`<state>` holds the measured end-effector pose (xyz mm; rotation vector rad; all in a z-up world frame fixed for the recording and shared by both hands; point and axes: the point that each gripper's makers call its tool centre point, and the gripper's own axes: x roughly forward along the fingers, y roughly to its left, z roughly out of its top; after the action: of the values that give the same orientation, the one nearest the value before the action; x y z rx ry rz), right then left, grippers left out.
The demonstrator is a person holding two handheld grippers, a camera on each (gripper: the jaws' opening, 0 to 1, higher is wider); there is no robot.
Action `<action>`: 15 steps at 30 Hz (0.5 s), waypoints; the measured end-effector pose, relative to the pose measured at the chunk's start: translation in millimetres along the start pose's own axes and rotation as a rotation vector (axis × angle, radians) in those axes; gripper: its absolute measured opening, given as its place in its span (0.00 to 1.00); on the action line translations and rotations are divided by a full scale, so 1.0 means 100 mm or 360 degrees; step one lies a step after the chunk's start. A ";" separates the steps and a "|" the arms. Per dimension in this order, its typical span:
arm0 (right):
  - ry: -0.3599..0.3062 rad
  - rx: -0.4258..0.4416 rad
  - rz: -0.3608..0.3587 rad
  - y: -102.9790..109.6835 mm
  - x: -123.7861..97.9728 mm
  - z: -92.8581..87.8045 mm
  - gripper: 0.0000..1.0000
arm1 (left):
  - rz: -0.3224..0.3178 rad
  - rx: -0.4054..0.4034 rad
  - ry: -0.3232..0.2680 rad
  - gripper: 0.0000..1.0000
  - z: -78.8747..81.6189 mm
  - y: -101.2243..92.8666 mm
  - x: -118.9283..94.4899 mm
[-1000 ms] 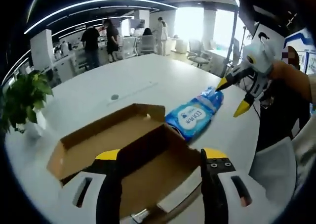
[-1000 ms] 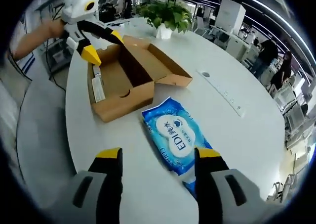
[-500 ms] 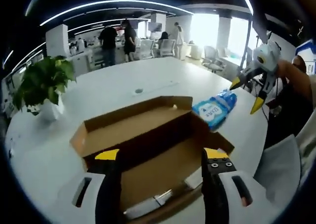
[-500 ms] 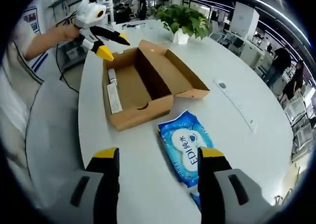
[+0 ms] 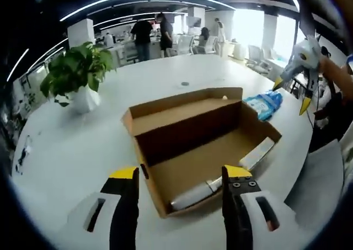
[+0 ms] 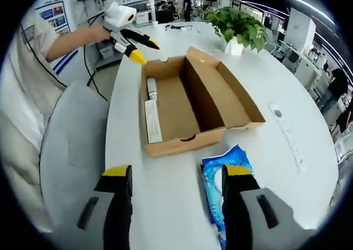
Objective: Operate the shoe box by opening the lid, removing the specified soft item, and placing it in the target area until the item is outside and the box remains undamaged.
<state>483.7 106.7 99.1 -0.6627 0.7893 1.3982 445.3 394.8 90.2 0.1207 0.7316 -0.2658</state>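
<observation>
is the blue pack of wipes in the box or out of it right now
Out. The blue pack of wipes lies flat on the white table beside the open cardboard box, just past its front wall.

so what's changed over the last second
Both grippers pulled back: the left gripper and right gripper sit farther from the wipes pack and shoe box. Nothing was gripped or released. The box is open as before, the pack on the table beside it.
</observation>
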 end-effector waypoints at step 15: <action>0.0024 -0.0083 0.0126 0.06 0.27 0.24 0.59 | 0.0085 -0.0256 0.0124 0.34 -0.46 0.17 0.03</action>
<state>480.2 142.8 91.8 -0.6894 0.8006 1.4915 423.0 419.9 54.4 -0.0022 0.8228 -0.1513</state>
